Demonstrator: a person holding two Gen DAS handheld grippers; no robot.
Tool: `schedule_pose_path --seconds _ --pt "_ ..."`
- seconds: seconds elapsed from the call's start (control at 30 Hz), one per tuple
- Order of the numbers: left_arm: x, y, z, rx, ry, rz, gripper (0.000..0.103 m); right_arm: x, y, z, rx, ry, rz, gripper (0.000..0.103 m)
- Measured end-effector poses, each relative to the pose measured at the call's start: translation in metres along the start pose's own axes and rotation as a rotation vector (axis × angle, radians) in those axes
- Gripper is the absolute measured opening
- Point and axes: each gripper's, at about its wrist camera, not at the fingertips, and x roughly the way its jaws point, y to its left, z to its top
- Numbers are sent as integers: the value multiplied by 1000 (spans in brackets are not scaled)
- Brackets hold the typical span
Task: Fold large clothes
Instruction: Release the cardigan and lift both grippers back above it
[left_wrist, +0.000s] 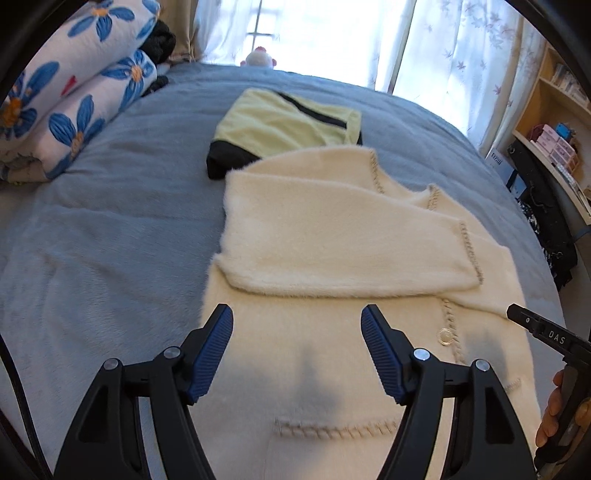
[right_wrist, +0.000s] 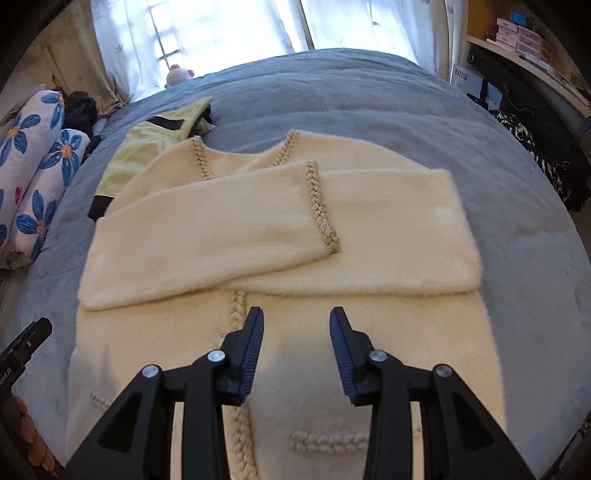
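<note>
A cream fluffy cardigan (left_wrist: 332, 258) lies flat on a blue-grey bed blanket (left_wrist: 110, 240), filling the centre and lower half of both views. It has braided trim along the front opening, neckline, cuffs and pocket tops, and a pale round button (left_wrist: 446, 336) beside the placket. Both sleeves are folded across the chest, one over the other, so the trimmed cuff (right_wrist: 321, 210) of the upper sleeve rests mid-chest.

The left gripper (left_wrist: 297, 350) hangs above the lower body of the cardigan at bottom centre, its blue-padded jaws spread wide with nothing between them. The right gripper (right_wrist: 296, 350) likewise hovers over the lower front, just right of the placket, jaws parted more narrowly and empty. Each gripper's tip shows at the other view's edge, with fingers of the holding hand (left_wrist: 554, 413) visible.

Beyond the cardigan's collar lies a folded yellow-green and black garment (left_wrist: 288, 129), touching it. A rolled blue-flowered quilt (left_wrist: 62, 96) sits upper left, a small plush toy (left_wrist: 258, 57) by the white curtains (left_wrist: 443, 55), and wooden shelves (left_wrist: 554, 110) at right.
</note>
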Motion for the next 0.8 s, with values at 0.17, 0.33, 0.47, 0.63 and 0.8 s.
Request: schedule_pose_path --seconds 0.17,0.33,0.47,0.63,0.8 --pt "-42 -3 -8 12 -61 12 71 -37 8 -11 -30 -60 9 37" --pt "-79 0 -21 13 -105 20 71 -73 15 -26 -61 -121 13 41" --pt "-102 3 -30 6 -131 18 71 -100 17 -38 -75 -168 24 45" --pt "-126 7 -47 9 -153 24 71 -121 19 -53 -88 -192 46 45" --pt "-136 11 -64 22 -144 37 72 -135 16 -72 -103 -214 52 46"
